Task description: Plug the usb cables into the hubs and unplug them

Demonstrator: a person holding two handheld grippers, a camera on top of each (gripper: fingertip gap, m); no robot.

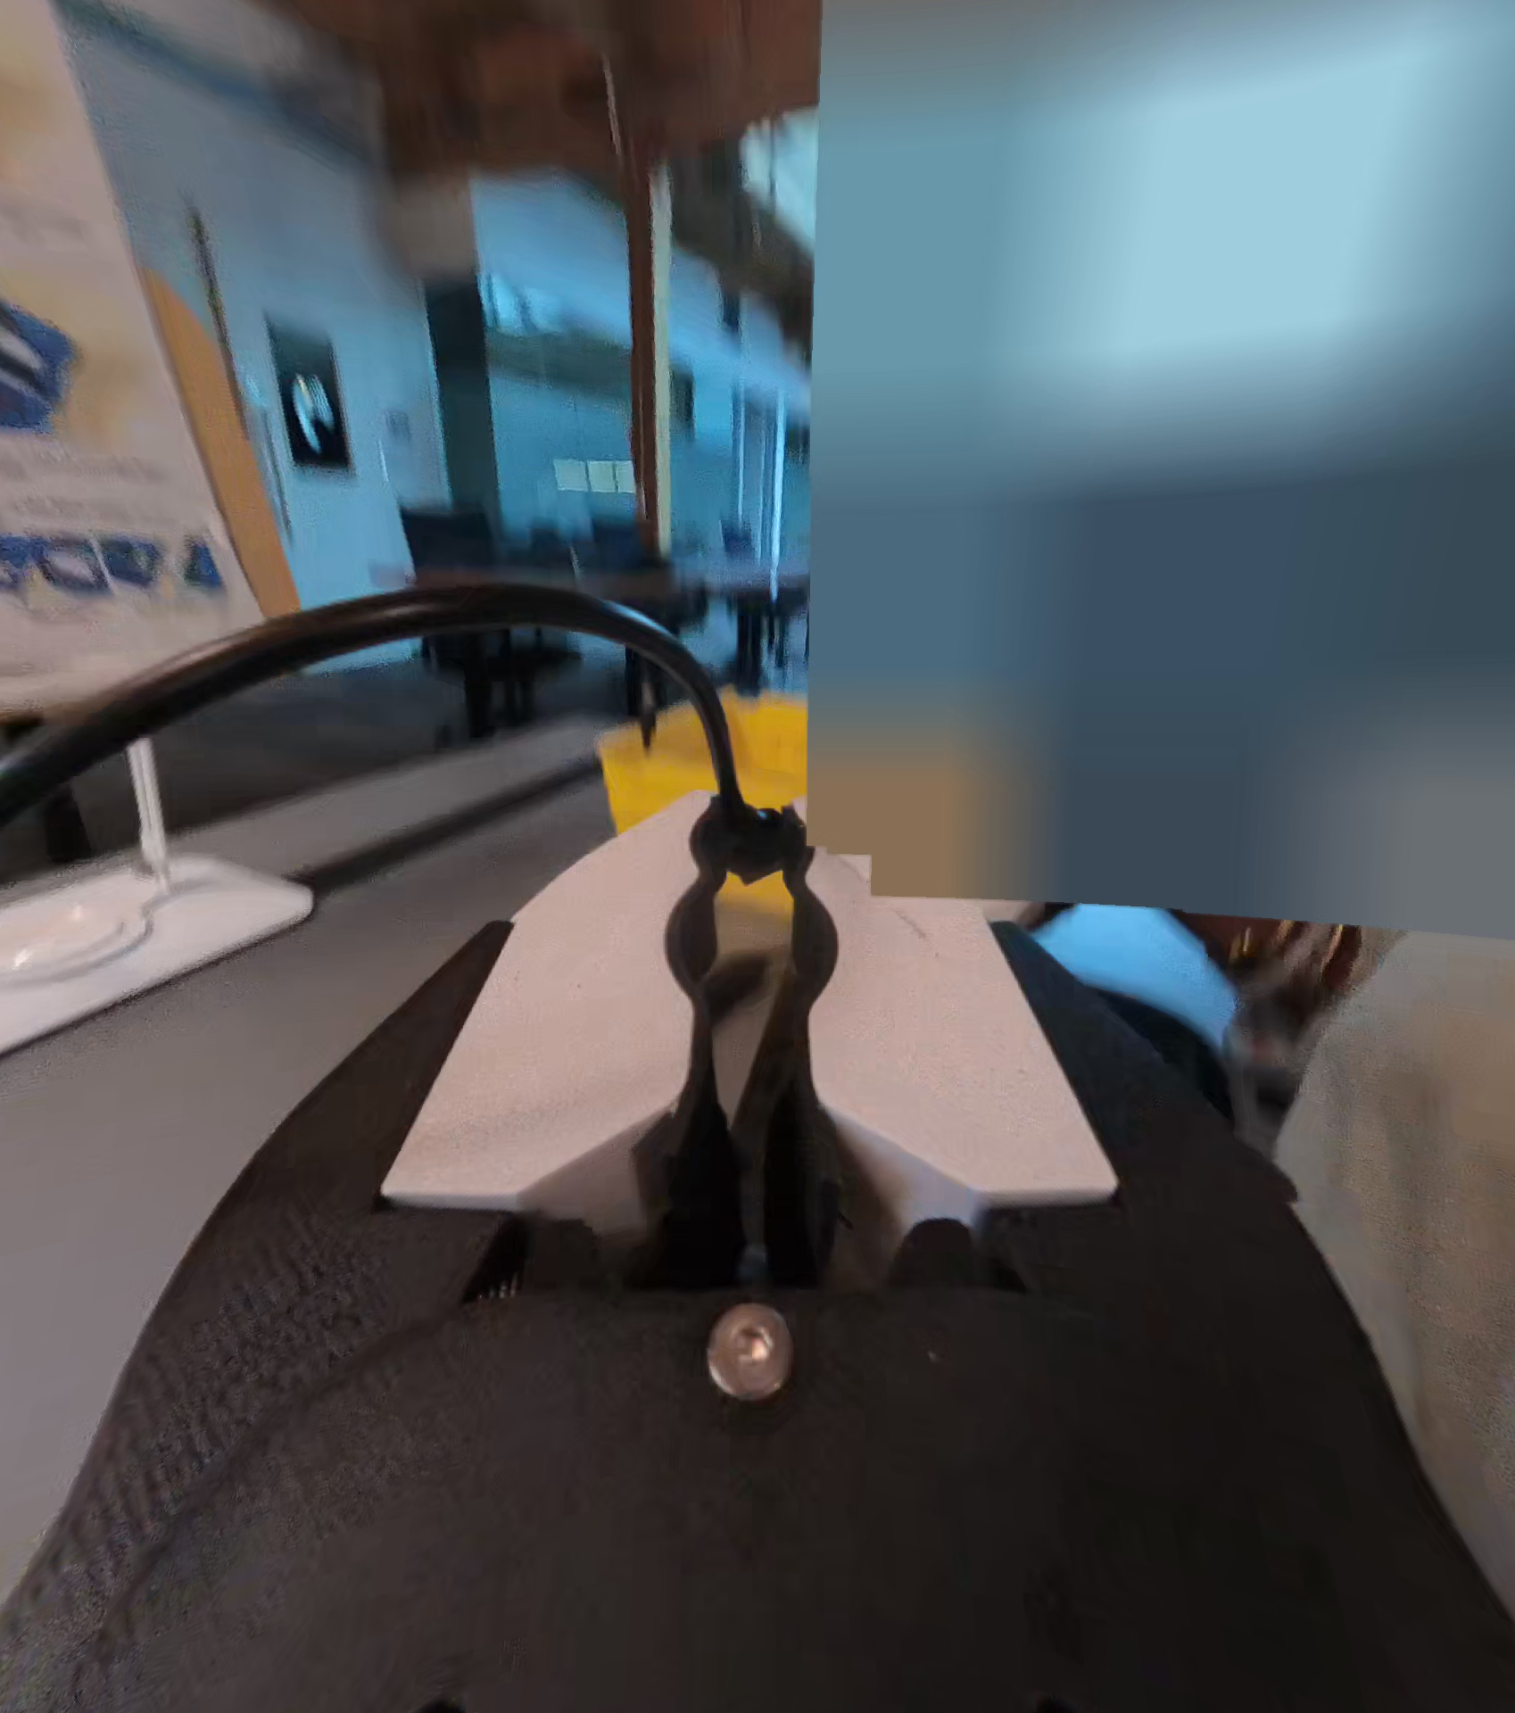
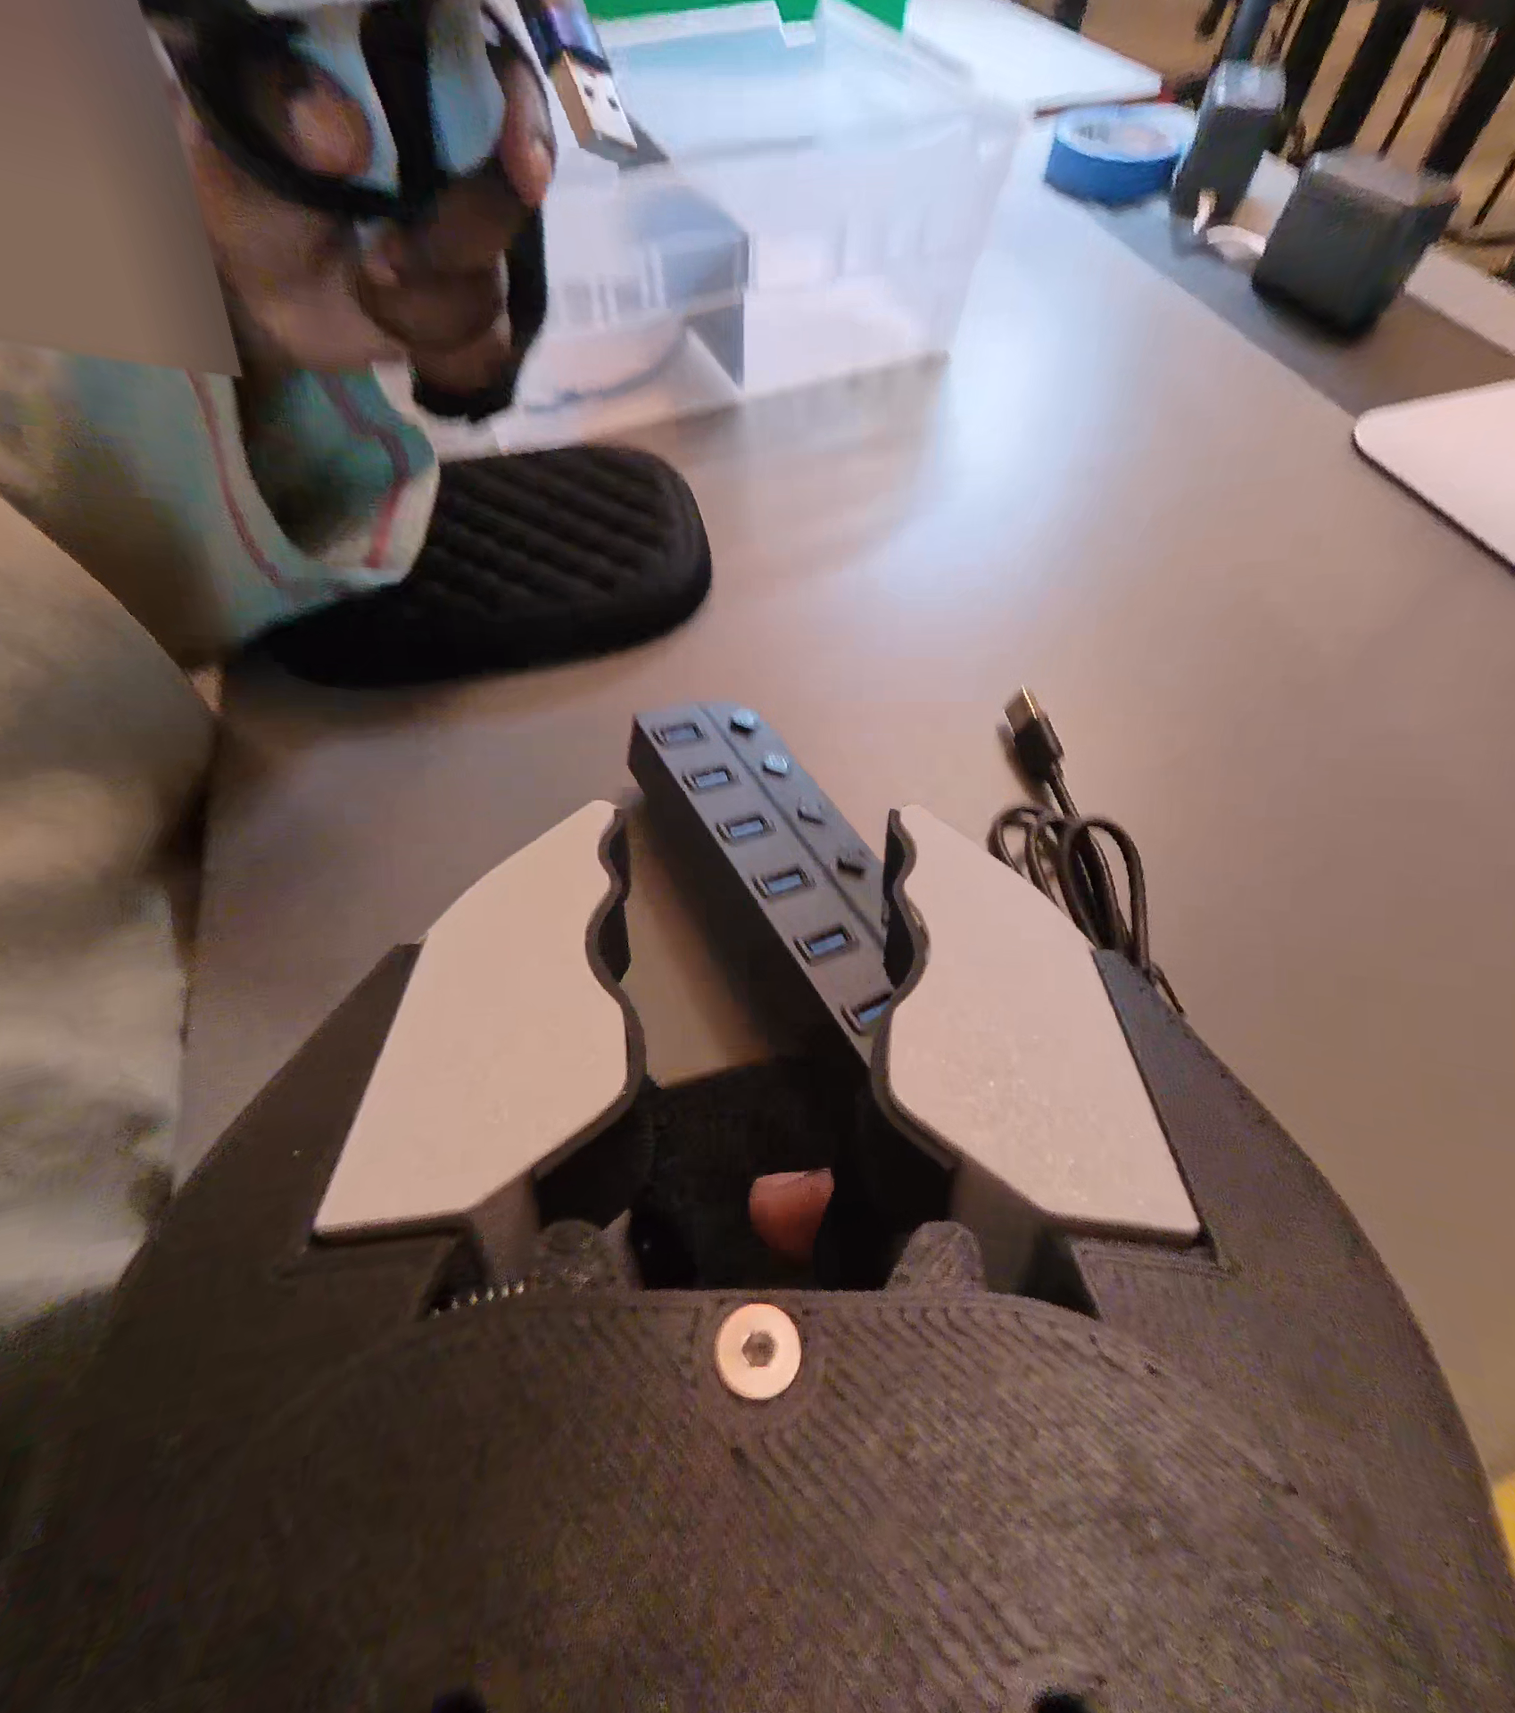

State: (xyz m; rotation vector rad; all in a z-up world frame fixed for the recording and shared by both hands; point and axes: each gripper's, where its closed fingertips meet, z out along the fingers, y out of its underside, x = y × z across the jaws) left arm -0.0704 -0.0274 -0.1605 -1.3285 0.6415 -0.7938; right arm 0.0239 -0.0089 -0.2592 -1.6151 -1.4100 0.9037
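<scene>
In the left wrist view my left gripper [image 1: 749, 848] is shut on a black USB cable [image 1: 272, 658], pinched just behind its plug; the cable arcs up and away to the left. In the right wrist view this gripper hangs at the top left, and the silver USB plug [image 2: 596, 102] sticks out of it, above the table. My right gripper [image 2: 758, 825] is open and low over the grey table [image 2: 1106, 602]. A black USB hub [image 2: 763, 853] with several blue ports lies slanted between its fingers, its near end against the right finger [image 2: 995, 1020].
A second black cable [image 2: 1069, 853] lies coiled just right of the hub. A black ribbed pad [image 2: 541, 556] and a clear plastic bin [image 2: 828, 232] sit farther back. A blue tape roll [image 2: 1111, 148], a black box [image 2: 1347, 241] and a white stand base [image 2: 1477, 482] are at right.
</scene>
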